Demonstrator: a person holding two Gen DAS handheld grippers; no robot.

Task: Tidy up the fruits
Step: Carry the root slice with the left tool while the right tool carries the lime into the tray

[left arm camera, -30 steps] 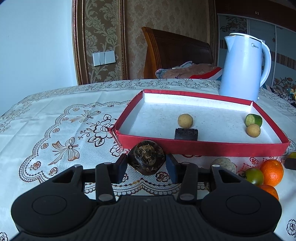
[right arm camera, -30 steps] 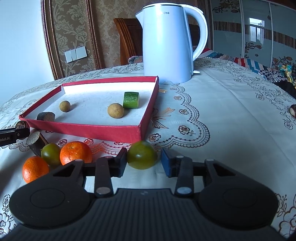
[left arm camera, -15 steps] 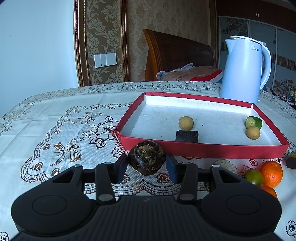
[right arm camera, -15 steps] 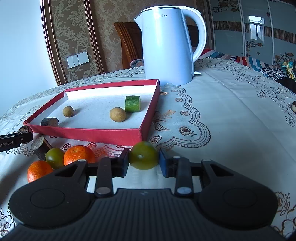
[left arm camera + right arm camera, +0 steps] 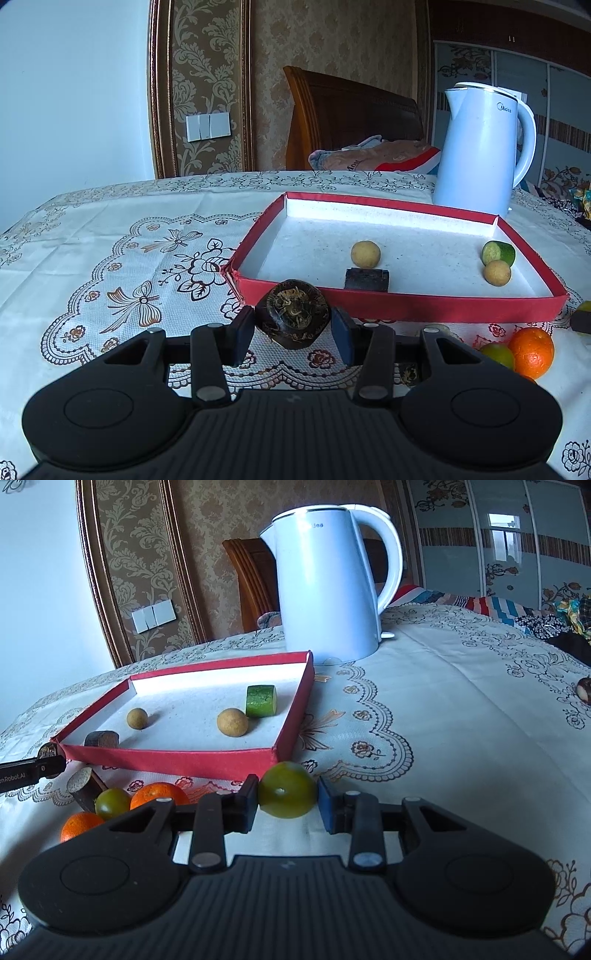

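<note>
You are in a home, in what looks like a dining corner or bedroom. The table point(image 5: 110, 236) wears a lace-patterned floral cloth, and a white electric kettle point(image 5: 328, 587) stands on it. Behind it you see damask wallpaper point(image 5: 207, 74) in a gilt frame, a wall switch point(image 5: 208, 126), a carved wooden chair back point(image 5: 351, 110) and patterned sliding wardrobe doors point(image 5: 517, 542).

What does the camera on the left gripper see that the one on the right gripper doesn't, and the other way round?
Only the left view shows the left gripper clamped on a dark brown water chestnut.

Only the right view shows the right gripper clamped on a green citrus, and a cut brown stick beside the oranges.

Both show the red tray holding two tan round fruits, a green cucumber piece and a dark chunk, plus the white kettle.
</note>
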